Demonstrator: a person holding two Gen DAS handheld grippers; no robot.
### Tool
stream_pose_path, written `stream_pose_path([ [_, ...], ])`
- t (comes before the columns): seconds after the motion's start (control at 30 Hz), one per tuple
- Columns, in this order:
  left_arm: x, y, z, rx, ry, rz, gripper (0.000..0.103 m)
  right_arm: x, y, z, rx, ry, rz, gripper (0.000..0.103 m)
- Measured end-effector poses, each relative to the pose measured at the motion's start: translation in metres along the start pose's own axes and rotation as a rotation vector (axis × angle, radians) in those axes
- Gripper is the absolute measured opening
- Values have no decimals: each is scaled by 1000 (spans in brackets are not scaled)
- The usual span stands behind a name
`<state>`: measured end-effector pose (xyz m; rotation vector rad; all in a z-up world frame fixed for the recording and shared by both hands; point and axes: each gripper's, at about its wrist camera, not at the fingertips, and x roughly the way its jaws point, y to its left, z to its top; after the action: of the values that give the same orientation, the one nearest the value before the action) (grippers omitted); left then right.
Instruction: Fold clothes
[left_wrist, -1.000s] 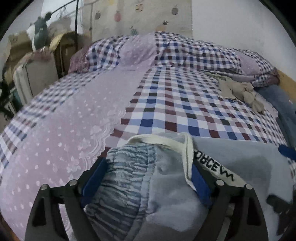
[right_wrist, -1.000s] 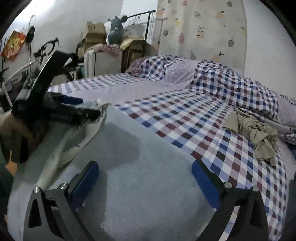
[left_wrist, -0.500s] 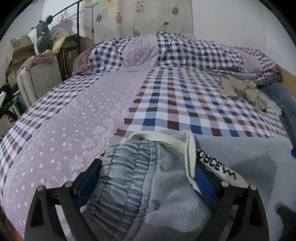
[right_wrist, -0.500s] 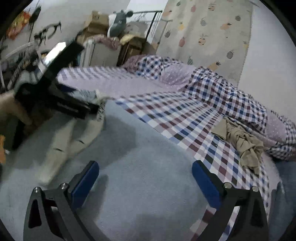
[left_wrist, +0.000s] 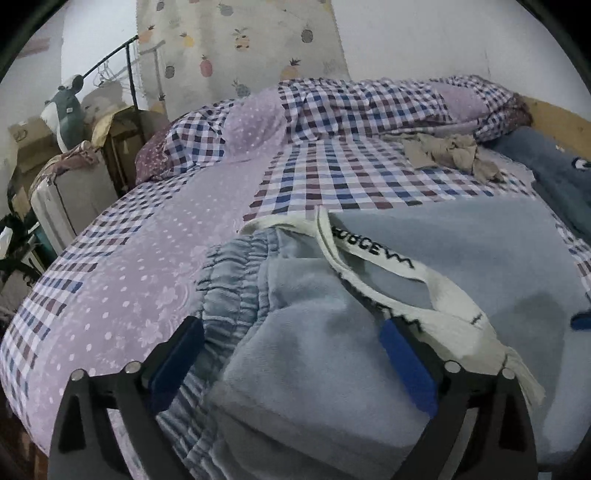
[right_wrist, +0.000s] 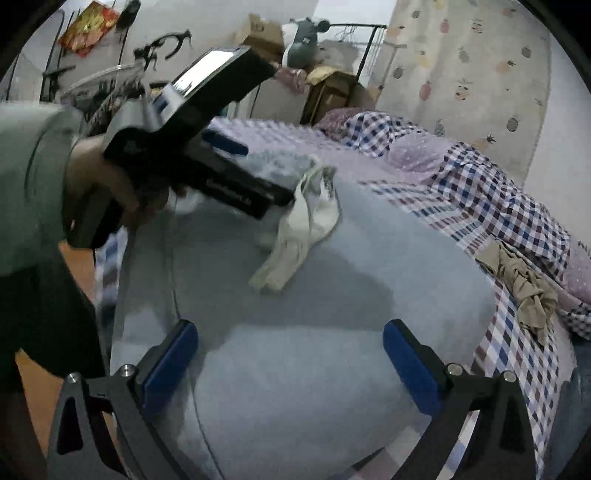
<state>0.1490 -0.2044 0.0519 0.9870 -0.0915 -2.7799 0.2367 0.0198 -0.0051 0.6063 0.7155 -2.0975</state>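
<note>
Checked and lilac bedding covers the bed (left_wrist: 192, 236) that fills most of both views, with a fruit-print curtain (left_wrist: 236, 48) at the top of the frame and boxes and a plush toy (left_wrist: 68, 110) in the upper left of your left wrist view; the grey-blue trousers (left_wrist: 461, 251) lie spread across the lower half of each frame, their gathered waistband (left_wrist: 236, 280) at lower centre of the left view and a cream drawstring (left_wrist: 388, 258) trailing over them towards the lower right; a crumpled beige garment (left_wrist: 447, 155) sits apart on the checks at the upper right; your left gripper (left_wrist: 291, 354) has just been opening and its jaws stand wide, the waistband lying between them, the blue pads not visibly pressing it; your right gripper (right_wrist: 290, 356) hangs over flat trouser cloth at the bottom of its frame, jaws spread wide and gripping nothing; your left hand (right_wrist: 107, 184) shows at the left of that view.
</note>
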Motion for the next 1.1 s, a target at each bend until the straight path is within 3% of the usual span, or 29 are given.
stream_pose_path([
  [0.13, 6, 7, -5, -36, -23, -28, 103, 11, -7, -13, 71, 14, 41, 103],
  [0.23, -3, 7, -6, -29, -32, -11, 103, 10, -4, -14, 72, 14, 20, 103],
  [0.33, -18, 11, -9, -38, -28, 18, 103, 2, -2, -13, 101, 16, -29, 103],
  [0.5, -62, 22, -23, -173, -48, -33, 103, -22, 4, -12, 177, 6, -132, 103],
  [0.57, -80, 13, -33, -173, -63, -49, 103, -31, 8, -10, 211, -19, -169, 103],
  [0.63, -91, -4, -43, -109, -59, -36, 103, -38, 17, -8, 236, -39, -180, 103],
  [0.73, -87, -24, -60, -15, -6, -28, 103, -40, 32, -6, 227, -47, -158, 103],
  [0.87, -74, -23, -70, -34, 40, -53, 103, -22, 57, -13, 144, 17, -101, 103],
  [1.1, -68, -27, -72, -53, 48, -54, 103, -4, 66, -23, 79, 78, -128, 103],
])
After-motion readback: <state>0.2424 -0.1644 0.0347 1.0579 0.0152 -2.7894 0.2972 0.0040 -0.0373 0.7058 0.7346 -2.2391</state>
